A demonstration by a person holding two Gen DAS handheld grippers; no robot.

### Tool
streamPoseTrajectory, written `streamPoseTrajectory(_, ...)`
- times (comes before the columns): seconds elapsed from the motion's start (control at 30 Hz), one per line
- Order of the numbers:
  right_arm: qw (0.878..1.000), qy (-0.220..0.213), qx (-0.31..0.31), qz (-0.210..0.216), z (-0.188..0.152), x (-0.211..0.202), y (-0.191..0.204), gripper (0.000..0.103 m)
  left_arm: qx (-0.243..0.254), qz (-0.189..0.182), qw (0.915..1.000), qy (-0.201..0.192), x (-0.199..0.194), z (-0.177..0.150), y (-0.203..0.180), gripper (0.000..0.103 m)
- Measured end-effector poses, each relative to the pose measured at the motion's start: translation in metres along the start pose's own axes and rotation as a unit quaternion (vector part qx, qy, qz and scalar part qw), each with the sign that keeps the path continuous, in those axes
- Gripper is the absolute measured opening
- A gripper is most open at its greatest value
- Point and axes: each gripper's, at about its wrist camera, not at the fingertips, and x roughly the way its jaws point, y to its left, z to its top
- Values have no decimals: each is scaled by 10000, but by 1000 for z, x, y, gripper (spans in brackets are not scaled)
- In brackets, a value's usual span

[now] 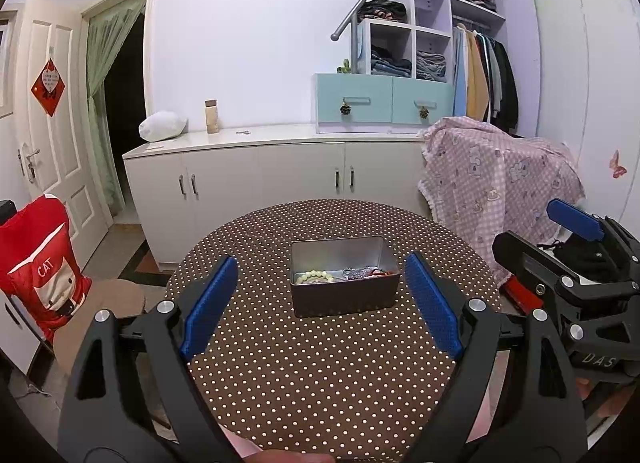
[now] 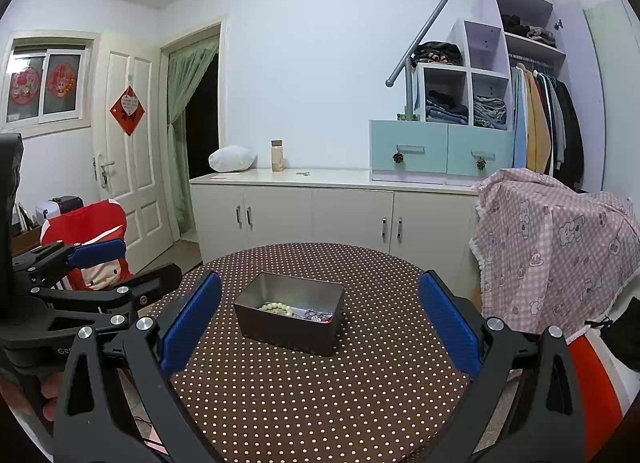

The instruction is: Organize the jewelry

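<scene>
A grey metal tin [image 1: 344, 295] stands open on the round polka-dot table [image 1: 320, 375]. In it lie a pale green bead bracelet [image 1: 314, 276] and a tangle of silvery and red jewelry [image 1: 366, 273]. My left gripper [image 1: 320, 299] is open and empty, its blue pads wide on either side of the tin, a little nearer than it. My right gripper [image 2: 320, 319] is open and empty too, framing the tin [image 2: 290, 313] with the bracelet [image 2: 276, 308] from the right. Each gripper shows at the edge of the other's view, the right one [image 1: 576, 247] and the left one [image 2: 96, 263].
A chair with a red cat cover [image 1: 40, 263] stands left of the table. A pink checked cloth [image 1: 500, 183] drapes something to the right. White low cabinets [image 1: 260, 171] line the wall behind, with a bottle [image 1: 211, 116] and blue drawers [image 1: 384, 99] on top.
</scene>
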Motion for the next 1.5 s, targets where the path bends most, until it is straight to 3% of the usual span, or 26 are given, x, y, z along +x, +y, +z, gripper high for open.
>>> streamPoseTrajectory(1.5, 10000, -42, 1, -25, -1, -5, -4, 95, 23, 36, 10000, -33, -3, 0, 3, 84)
